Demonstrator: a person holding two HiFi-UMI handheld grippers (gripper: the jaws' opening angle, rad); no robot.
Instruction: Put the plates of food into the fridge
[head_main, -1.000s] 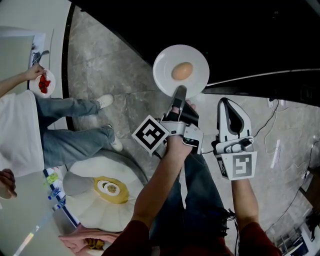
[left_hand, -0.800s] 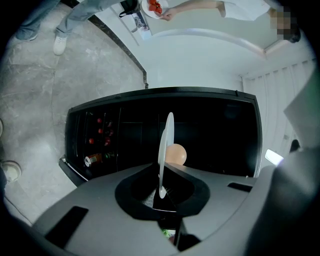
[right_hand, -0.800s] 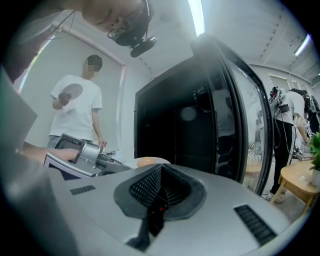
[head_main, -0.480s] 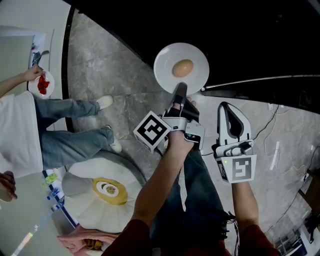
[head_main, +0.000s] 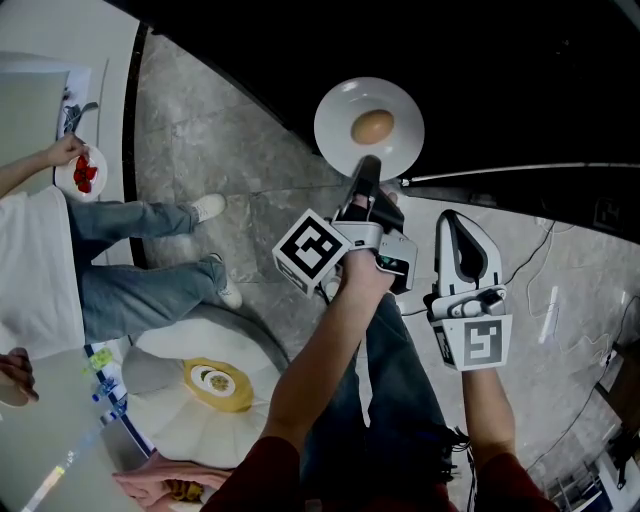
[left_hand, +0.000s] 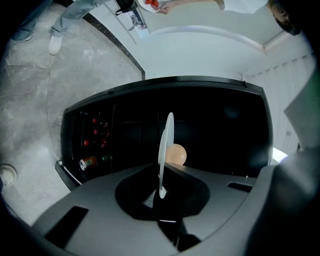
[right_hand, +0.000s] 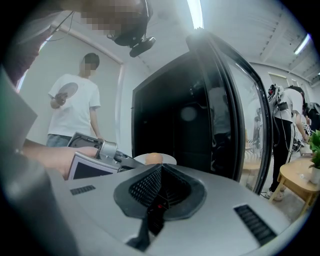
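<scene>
One black fridge (head_main: 520, 70) fills the top of the head view. Before its dark front a round white plate (head_main: 345, 120) hangs level and face up, its near rim pinched by the left gripper (head_main: 366, 168). The right gripper (head_main: 452, 215) beside it is pressed together on nothing. A pale brown oval of food (head_main: 372, 127) lies at the plate's centre, slightly longer crosswise.

Fridge interior (left_hand: 220, 125) straight ahead: dark, open, room to go in past the plate (head_main: 369, 128). Its left side is crowded w/ small containers (left_hand: 88, 162). Open fridge door (right_hand: 235, 100) stands to the right, boxing in the right gripper (head_main: 452, 210). Bystander's legs (head_main: 150, 270) block the floor at left; round table (head_main: 180, 345) sits behind-left. Cables (head_main: 553, 300) on floor at right.
</scene>
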